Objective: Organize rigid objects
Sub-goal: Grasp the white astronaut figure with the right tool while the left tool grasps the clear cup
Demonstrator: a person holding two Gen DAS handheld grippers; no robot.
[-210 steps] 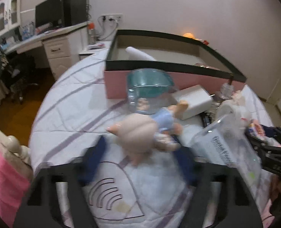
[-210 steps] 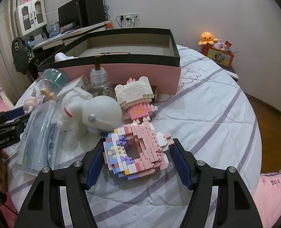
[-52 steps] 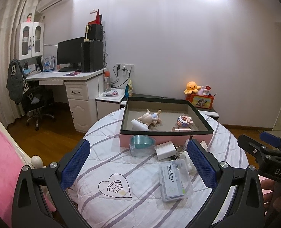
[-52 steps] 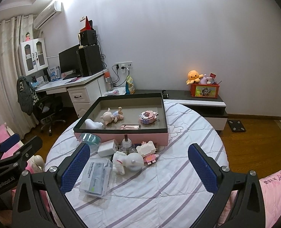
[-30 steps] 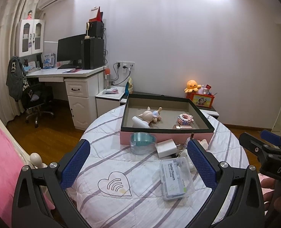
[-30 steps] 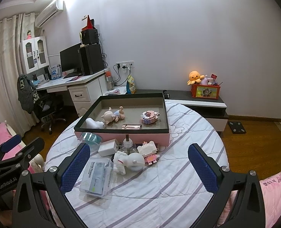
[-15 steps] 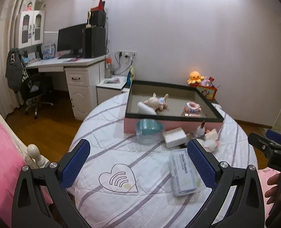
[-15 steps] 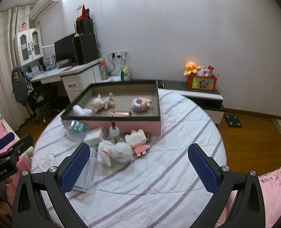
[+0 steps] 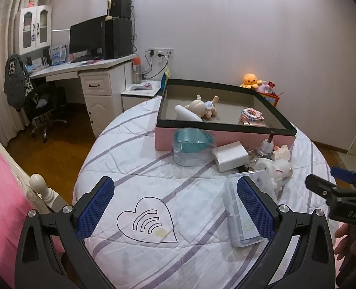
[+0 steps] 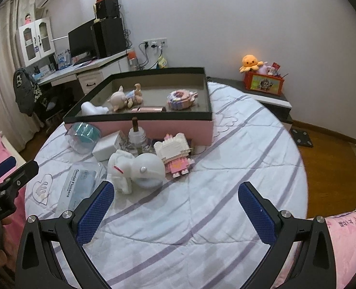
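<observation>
Two grippers, both empty, jaws wide apart above the round counter (image 9: 134,168).

Left wrist view: left gripper (image 9: 175,207) hangs over a heart drawing (image 9: 146,224). A clear floss box (image 9: 240,216) lies partly behind the right-side jaw. Ahead of the jaws sit a teal bowl (image 9: 192,144) and a white charger (image 9: 229,155), with the pink tray (image 9: 221,137) beyond, holding a doll (image 9: 203,107) and a brick ring (image 9: 251,115).

Right wrist view: right gripper (image 10: 175,207) hangs over bare striped cloth. A white toy animal (image 10: 134,171) lies just ahead of the left-side jaw, a brick cat (image 10: 175,154) touching it, and a small bottle (image 10: 137,137) between them and the tray.
</observation>
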